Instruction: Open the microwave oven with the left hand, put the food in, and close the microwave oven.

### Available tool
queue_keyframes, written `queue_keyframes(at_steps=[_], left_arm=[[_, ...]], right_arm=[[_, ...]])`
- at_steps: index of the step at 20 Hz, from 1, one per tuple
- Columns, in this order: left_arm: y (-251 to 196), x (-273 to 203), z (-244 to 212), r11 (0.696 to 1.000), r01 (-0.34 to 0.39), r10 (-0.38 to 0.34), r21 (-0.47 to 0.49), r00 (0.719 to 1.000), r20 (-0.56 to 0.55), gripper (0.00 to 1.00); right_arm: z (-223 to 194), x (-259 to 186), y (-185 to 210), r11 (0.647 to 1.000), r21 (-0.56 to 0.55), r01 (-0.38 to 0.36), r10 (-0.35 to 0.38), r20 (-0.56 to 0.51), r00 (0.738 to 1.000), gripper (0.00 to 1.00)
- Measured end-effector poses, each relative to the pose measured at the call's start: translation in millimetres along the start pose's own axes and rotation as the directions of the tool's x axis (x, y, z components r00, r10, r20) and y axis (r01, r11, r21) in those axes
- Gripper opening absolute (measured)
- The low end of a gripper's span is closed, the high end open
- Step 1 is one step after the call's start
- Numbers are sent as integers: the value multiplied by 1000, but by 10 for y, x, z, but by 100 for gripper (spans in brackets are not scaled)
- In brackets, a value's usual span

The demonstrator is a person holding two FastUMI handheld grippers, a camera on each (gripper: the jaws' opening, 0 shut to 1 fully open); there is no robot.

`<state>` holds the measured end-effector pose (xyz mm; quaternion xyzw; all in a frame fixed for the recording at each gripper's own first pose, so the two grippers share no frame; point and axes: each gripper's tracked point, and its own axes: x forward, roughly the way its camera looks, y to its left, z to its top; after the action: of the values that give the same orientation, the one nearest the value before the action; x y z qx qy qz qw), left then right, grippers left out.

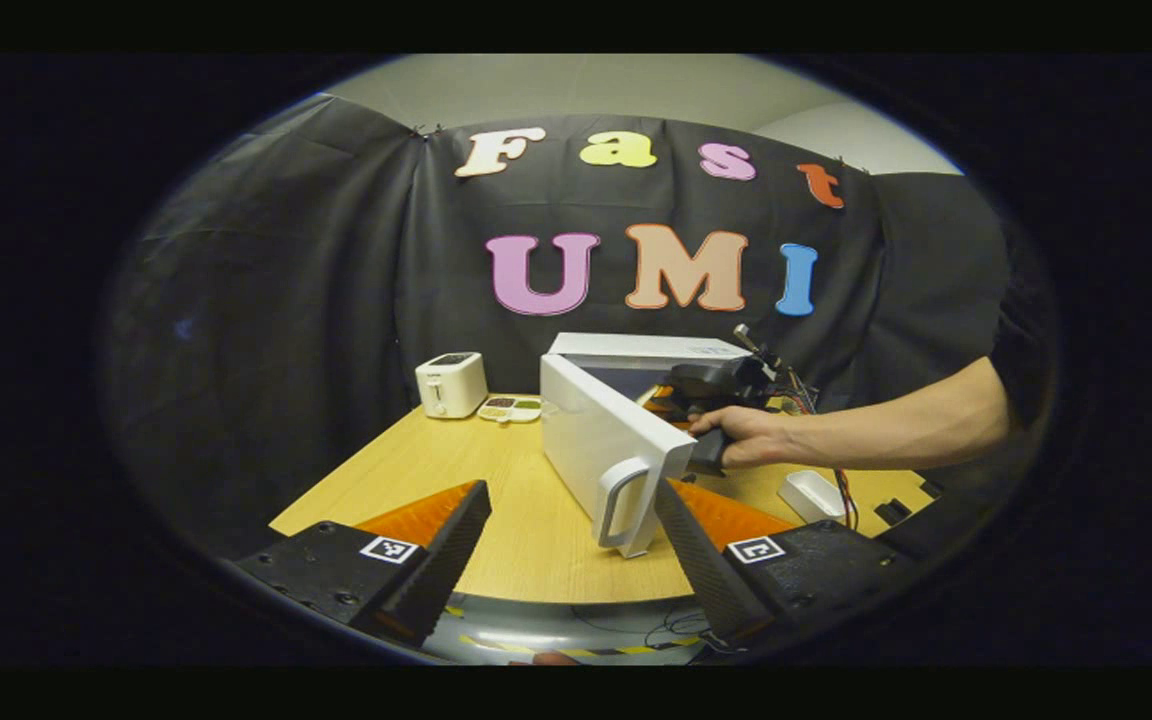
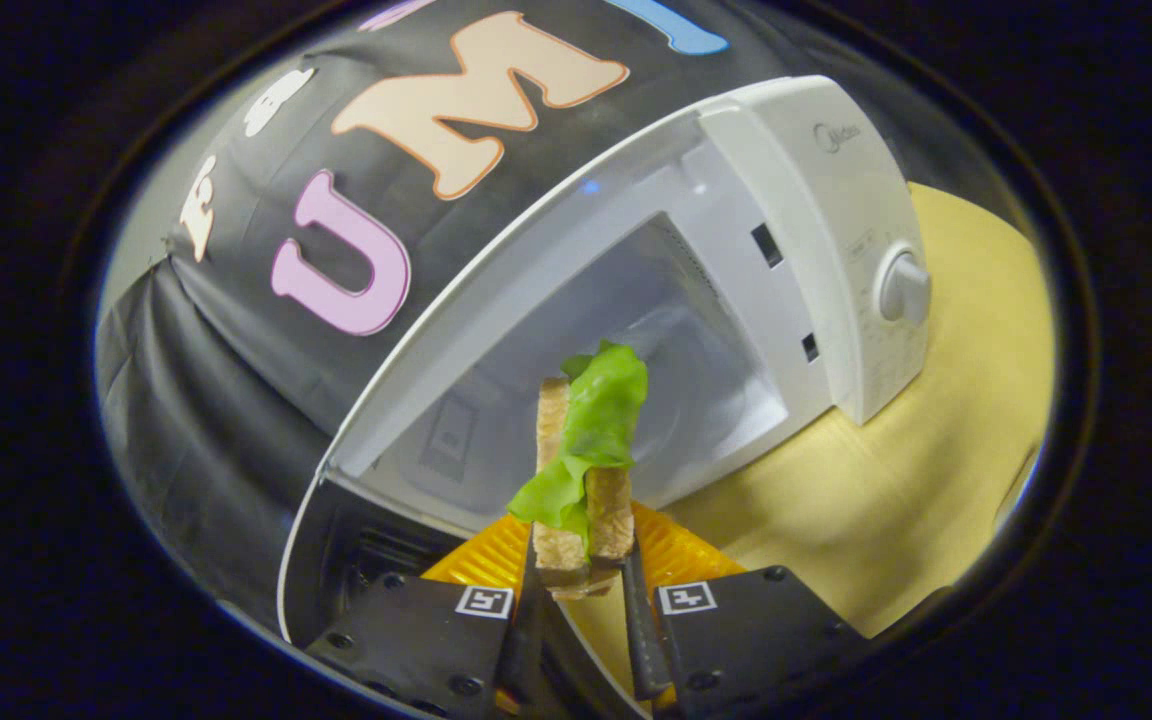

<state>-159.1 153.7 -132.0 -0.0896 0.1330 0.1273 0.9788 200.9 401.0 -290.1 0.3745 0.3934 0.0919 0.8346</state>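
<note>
The white microwave (image 1: 636,350) stands on the wooden table (image 1: 456,470) with its door (image 1: 606,435) swung wide open, handle (image 1: 624,502) nearest me. My left gripper (image 1: 568,560) is open just in front of that handle, holding nothing. In the left gripper view, a hand (image 1: 751,437) holds the right gripper (image 1: 711,385) at the oven's mouth. In the right gripper view, my right gripper (image 2: 581,595) is shut on a sandwich (image 2: 586,470) of two bread slices with green lettuce, held upright before the microwave's lit cavity (image 2: 676,370). The control dial (image 2: 904,288) is on the right panel.
A small white toaster (image 1: 451,383) and a little tray of coloured pots (image 1: 509,408) sit at the table's back left. A white block (image 1: 811,492) and wires lie right of the microwave. The table's front edge runs just beyond my left fingers.
</note>
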Motion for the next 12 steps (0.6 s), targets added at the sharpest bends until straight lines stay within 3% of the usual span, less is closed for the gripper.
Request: queue_keyframes(at_steps=[1,7,8,12], left_arm=[[25,-13,-26,1000,-6,6,-3,1000,-10,96],[263,-111,-12,997,-67,68,48,998,-17,96],[312,-121,-7,996,-79,80,46,997,-15,96],[409,-166,-90,992,-113,116,62,992,-39,94]], right_arm=[[24,83,41,1000,24,4,-5,16,1000,38],[187,463,175,992,127,13,-27,110,994,38],[195,523,184,989,146,15,-32,116,993,31],[245,718,172,978,204,42,-74,153,986,31]])
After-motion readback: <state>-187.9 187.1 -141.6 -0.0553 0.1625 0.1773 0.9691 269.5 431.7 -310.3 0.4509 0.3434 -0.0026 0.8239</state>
